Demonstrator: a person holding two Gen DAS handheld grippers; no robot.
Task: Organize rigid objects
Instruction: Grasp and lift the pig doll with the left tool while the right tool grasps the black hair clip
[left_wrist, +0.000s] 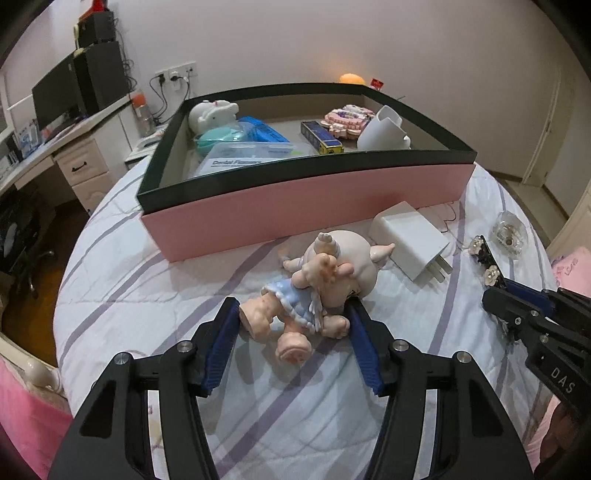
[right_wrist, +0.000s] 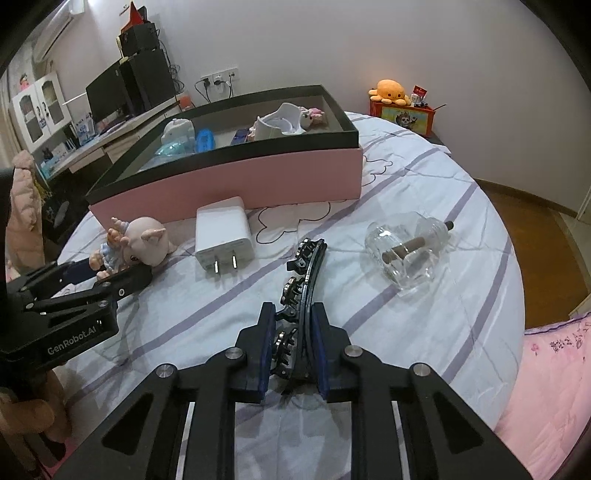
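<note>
A pink doll figure in a blue dress (left_wrist: 317, 288) lies on the striped bed sheet, between the fingers of my left gripper (left_wrist: 291, 314), which is open around it; it also shows in the right wrist view (right_wrist: 140, 243). My right gripper (right_wrist: 293, 321) is shut on a black hair clip with flower studs (right_wrist: 301, 280), seen from the left wrist view too (left_wrist: 487, 264). A white charger plug (right_wrist: 221, 232) and a clear glass bottle (right_wrist: 406, 251) lie on the sheet. The pink box with a dark rim (left_wrist: 306, 206) stands behind them.
The box holds several items: a white toy (left_wrist: 214, 112), a blue case (left_wrist: 262, 129), a white cup (left_wrist: 384, 129), a dark small box (left_wrist: 321, 138). A desk with a monitor (left_wrist: 55, 96) stands left. An orange plush (right_wrist: 389, 90) sits on a red box at the back right.
</note>
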